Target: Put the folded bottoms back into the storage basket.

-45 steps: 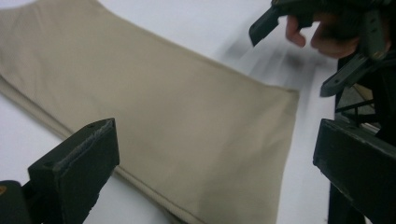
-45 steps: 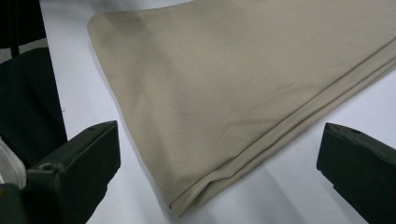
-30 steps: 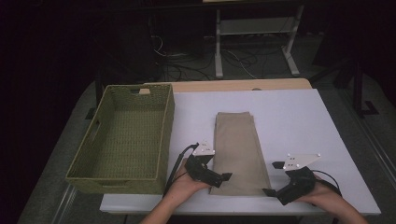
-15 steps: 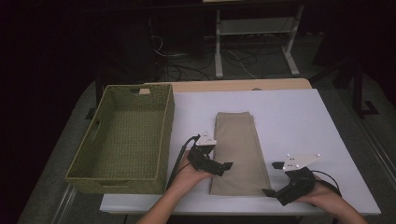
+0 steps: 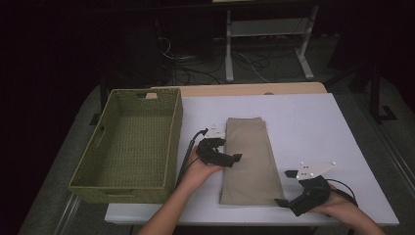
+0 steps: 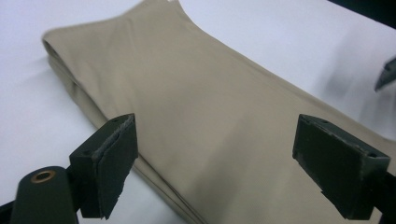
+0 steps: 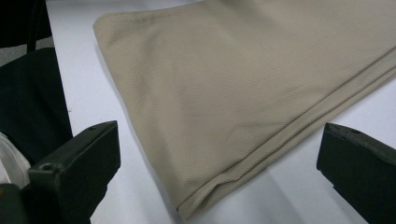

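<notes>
Cloth (image 5: 249, 159), folded into a long tan strip, lies flat on the white table (image 5: 313, 122), its long axis running away from the person and its near end close to the table's front edge. A green woven basket (image 5: 128, 142) stands just beside it on the left, apart from it and with nothing visible inside. The left gripper (image 5: 230, 159) sits over the cloth's left long edge, about midway along the strip; its jaws have just been closing but remain apart, with the cloth between and beneath them and neither pad pressing on it (the left gripper view shows the layered fold line running under the left pad (image 6: 114, 161)). The right gripper (image 5: 284, 201) rests low at the cloth's near right corner, jaws spread wide, the corner lying between them but untouched; in the right gripper view the stacked edges of the fold are plain to see. Placement reads as deliberate: one tool at the side edge, the other at the near corner, so that the strip can be pinched at two points and lifted or folded without the layers sliding apart. Judged state of work: grasp being set up, nothing held. The basket's nearness suggests it as the likely destination, though that is inference only.
</notes>
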### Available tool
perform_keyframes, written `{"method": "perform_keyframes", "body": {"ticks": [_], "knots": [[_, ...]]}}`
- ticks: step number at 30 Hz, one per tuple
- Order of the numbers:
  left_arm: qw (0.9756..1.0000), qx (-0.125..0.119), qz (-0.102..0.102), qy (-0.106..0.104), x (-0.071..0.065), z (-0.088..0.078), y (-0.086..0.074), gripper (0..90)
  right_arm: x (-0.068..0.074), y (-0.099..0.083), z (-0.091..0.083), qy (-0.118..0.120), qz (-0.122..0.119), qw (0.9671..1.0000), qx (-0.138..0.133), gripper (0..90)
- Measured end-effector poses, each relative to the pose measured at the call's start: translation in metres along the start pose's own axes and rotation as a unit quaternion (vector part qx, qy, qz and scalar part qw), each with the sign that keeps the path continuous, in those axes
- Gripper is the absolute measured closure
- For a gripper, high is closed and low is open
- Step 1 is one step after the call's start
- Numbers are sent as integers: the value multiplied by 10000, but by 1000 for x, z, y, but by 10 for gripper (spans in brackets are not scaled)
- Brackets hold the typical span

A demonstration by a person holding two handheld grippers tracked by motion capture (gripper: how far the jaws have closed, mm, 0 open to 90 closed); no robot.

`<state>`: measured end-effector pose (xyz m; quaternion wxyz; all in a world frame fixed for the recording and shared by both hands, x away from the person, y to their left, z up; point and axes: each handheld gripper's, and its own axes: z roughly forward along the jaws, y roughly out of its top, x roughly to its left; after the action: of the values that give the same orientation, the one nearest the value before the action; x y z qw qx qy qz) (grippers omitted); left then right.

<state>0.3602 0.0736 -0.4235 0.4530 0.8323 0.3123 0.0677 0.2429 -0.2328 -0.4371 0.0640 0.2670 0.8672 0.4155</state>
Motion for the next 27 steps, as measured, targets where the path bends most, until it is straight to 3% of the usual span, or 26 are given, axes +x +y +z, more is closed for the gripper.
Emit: {"method": "perform_keyframes", "body": {"ticks": [4, 12, 17, 27], "knots": [[9999, -74, -19, 116, 9, 5, 8, 159, 0, 0, 0, 3, 9, 10000, -8, 0], [9992, -205, -270, 215, 33, 15, 17, 217, 0, 0, 0, 4, -11, 10000, 1, 0], [9989, -113, -250, 382, 42, 22, 27, 247, 0, 0, 0, 10, -17, 10000, 7, 0], [9984, -29, -291, 493, 67, 37, 44, 317, 1, -1, 0, 32, -35, 10000, 21, 0]]}}
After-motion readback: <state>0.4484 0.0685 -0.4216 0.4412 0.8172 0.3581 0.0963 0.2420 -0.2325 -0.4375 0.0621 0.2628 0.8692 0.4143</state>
